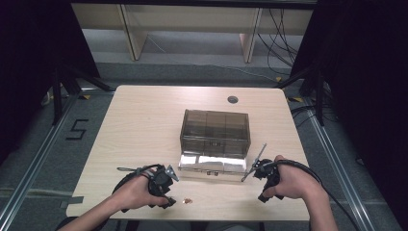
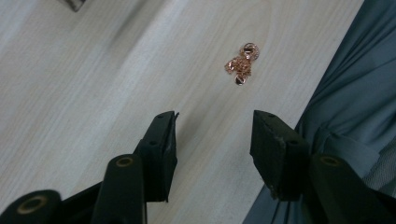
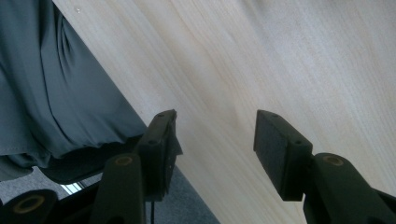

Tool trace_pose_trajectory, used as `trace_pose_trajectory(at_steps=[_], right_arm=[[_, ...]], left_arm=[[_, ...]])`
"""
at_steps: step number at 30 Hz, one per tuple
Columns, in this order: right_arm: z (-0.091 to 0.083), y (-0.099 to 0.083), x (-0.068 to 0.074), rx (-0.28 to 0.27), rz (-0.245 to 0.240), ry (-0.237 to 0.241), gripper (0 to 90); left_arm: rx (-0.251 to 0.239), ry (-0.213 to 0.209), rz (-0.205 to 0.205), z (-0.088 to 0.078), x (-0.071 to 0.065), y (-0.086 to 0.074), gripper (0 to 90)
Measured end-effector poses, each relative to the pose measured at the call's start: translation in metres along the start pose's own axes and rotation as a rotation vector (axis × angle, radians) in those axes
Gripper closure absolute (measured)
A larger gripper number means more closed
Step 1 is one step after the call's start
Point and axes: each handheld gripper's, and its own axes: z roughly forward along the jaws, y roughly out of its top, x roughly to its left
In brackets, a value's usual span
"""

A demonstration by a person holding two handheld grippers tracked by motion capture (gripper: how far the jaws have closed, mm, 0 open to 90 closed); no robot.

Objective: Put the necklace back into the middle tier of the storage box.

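Observation:
A small rose-gold piece of jewellery [image 2: 242, 64], a tangle of fine chain and rings, lies on the pale wooden table [image 1: 144, 130] close to its front edge [image 1: 186, 201]. My left gripper [image 2: 215, 121] is open just short of it, jaws pointed toward it with bare wood between them. In the high view the left gripper [image 1: 167, 201] sits at the front left, just left of the jewellery. My right gripper [image 3: 217, 121] is open over the table's front edge with nothing between its jaws, held at the front right [image 1: 263, 195].
A smoky transparent box [image 1: 215, 132] with several compartments stands mid-table, and a shiny silvery panel [image 1: 211, 164] lies at its front. A round cable hole [image 1: 233, 99] is at the back. The person's grey-blue clothing [image 2: 345, 102] hangs at the table's near edge.

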Motion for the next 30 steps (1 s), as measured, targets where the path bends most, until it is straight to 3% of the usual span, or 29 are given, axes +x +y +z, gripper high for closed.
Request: trace_pose_trajectory(at_steps=[3,5,7,9,15,17,22,30], right_arm=[[0.001,-0.001,0.001,0.005,-0.001,0.014,48.3],[0.002,-0.002,-0.001,-0.002,-0.031,-0.002,48.3],[0.003,-0.002,-0.002,-0.002,-0.039,-0.012,48.4],[0.004,-0.002,0.0,0.0,-0.025,-0.009,48.4],[0.003,-0.002,0.002,-0.011,-0.042,0.006,48.4],[0.004,-0.002,0.001,-0.008,-0.053,-0.017,48.5],[0.003,-0.001,0.005,-0.005,-0.007,0.017,48.4],[0.002,-0.001,0.004,-0.005,-0.022,0.013,48.5]], left_arm=[[0.031,-0.003,0.024,0.004,-0.003,0.006,53.3],[0.06,-0.002,0.057,0.006,-0.005,0.01,54.3],[0.058,-0.009,0.063,0.009,-0.008,0.013,56.2],[0.076,-0.014,0.08,0.01,-0.008,0.015,58.5],[0.127,-0.019,0.124,0.017,-0.012,0.022,64.4],[0.132,-0.016,0.141,0.017,-0.013,0.026,66.1],[0.15,0.008,0.176,0.019,-0.015,0.034,68.3],[0.166,0.009,0.216,0.025,-0.02,0.044,71.0]])
